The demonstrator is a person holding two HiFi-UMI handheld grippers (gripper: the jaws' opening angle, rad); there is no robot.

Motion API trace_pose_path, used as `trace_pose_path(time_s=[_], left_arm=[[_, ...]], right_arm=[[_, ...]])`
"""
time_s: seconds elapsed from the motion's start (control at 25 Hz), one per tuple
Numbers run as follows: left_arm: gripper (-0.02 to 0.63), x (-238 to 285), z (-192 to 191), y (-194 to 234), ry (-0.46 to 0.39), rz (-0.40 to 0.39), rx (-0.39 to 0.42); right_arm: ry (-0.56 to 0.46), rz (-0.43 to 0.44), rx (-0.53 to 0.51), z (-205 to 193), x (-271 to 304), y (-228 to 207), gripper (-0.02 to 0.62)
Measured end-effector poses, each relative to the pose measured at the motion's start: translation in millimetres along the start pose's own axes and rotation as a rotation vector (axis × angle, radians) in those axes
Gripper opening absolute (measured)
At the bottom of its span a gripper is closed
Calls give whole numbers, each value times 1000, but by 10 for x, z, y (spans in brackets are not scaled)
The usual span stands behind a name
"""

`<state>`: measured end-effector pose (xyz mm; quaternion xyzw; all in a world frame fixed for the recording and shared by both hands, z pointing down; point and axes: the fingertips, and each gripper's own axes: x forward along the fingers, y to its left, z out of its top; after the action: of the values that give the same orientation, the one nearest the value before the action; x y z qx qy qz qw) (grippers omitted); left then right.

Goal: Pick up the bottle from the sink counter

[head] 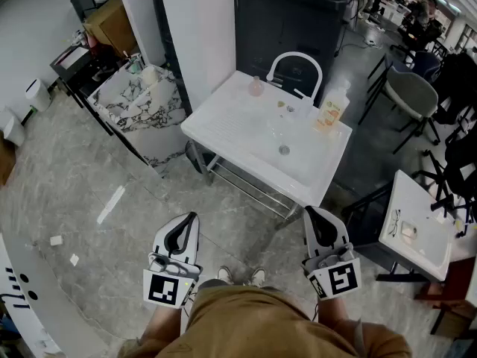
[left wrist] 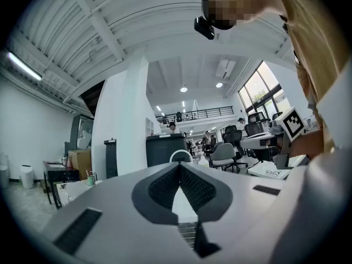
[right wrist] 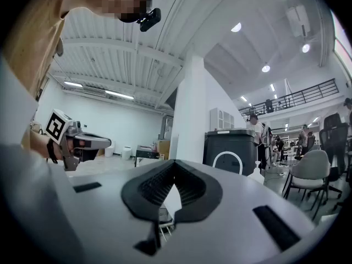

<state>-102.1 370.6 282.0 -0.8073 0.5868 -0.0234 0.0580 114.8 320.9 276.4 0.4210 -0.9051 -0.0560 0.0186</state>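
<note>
Bottle (head: 332,109) upright on worktop (head: 223,129), back right corner (beside white faucet (head: 295,58)). Left gripper (head: 189,222), right gripper (head: 313,216) short of worktop's front edge, jaws together, nothing between.

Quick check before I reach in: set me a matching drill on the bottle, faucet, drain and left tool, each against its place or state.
1 bottle
2 faucet
3 drain
4 left tool

A shut, well short of the counter
B white arch at the counter's back edge
C counter's far right corner
D bottom of the basin

Pairs: 1-C, 2-B, 3-D, 4-A
</note>
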Motion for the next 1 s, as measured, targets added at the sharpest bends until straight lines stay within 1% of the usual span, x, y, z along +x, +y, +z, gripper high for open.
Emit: trace_pose_path(time_s=[0.12, 0.28, 0.44, 0.56, 0.64, 0.76, 1.0], left_arm=[[2, 56, 93, 80, -56, 7, 35], [2, 38, 58, 119, -25, 1, 19], [2, 72, 70, 144, -19, -6, 13], [2, 103, 53, 109, -20, -13, 15], [2, 147, 69, 76, -38, -14, 28], [2, 234, 80, 1, -42, -13, 36], [2, 403, 102, -267, -42, 0, 46]], right_arm=[[-3, -1, -7, 29, 59, -8, 3], [-3, -1, -10, 48, 62, 44, 3], [-2, 7, -17, 64, 108, 71, 3], [-1, 8, -2, 28, 93, 61, 3], [-17, 7, 18, 27, 75, -1, 3], [-42, -6, 35, 59, 26, -150, 4], [-15, 4, 56, -126, -143, -392, 5]])
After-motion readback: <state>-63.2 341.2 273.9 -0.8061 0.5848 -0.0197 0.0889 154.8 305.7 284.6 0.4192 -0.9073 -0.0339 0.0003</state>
